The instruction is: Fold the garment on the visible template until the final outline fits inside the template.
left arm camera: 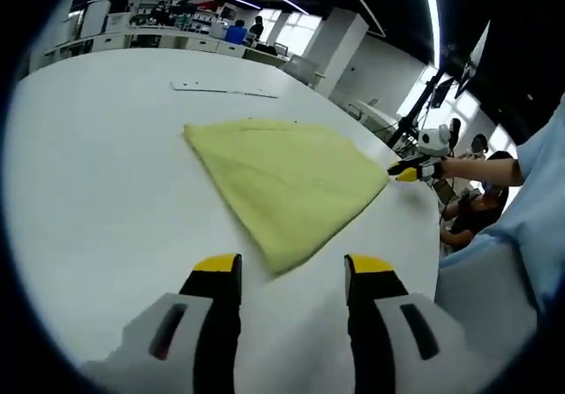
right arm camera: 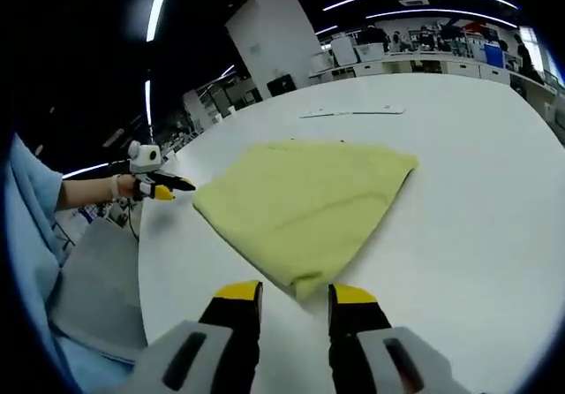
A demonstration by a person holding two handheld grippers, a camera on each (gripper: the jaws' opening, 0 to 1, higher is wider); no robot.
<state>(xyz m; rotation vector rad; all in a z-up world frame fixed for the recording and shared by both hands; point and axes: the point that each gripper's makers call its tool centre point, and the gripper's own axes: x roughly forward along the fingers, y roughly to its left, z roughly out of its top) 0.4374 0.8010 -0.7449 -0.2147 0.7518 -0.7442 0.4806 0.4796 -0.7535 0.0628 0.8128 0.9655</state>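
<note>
On the white desk (left arm camera: 88, 191) lies the yellow-green garment (left arm camera: 287, 182), folded to a rough triangle/wedge, flat, approx mid-desk. Left gripper view: left tool (left arm camera: 292, 275) sits low over the desk w/ its yellow-tipped jaws apart, nothing between them; garment's near corner points toward the gap but stops just short of the tips, not touching. Right tool (left arm camera: 408, 172) shows at the far right of that view, held by a person's hand, just beside the garment's right-hand corner at the desk edge; too small to tell whether its jaws are apart or together there. Right gripper view: right tool (right arm camera: 295, 295) w/ jaws parted by a narrow gap, the garment (right arm camera: 305, 204) near corner lying right at the gap btwn the tips; can't tell if it's pinched or just beside them. Left tool (right arm camera: 161, 187) appears at left in that view, held in a hand, near the garment's left corner, apart from the cloth. Thin pale strip (left arm camera: 221, 88) lies on the desk beyond the garment, well apart. A light-blue sleeve (left arm camera: 538, 191) is at the right edge of the left gripper view. Office desks and people in the background.
</note>
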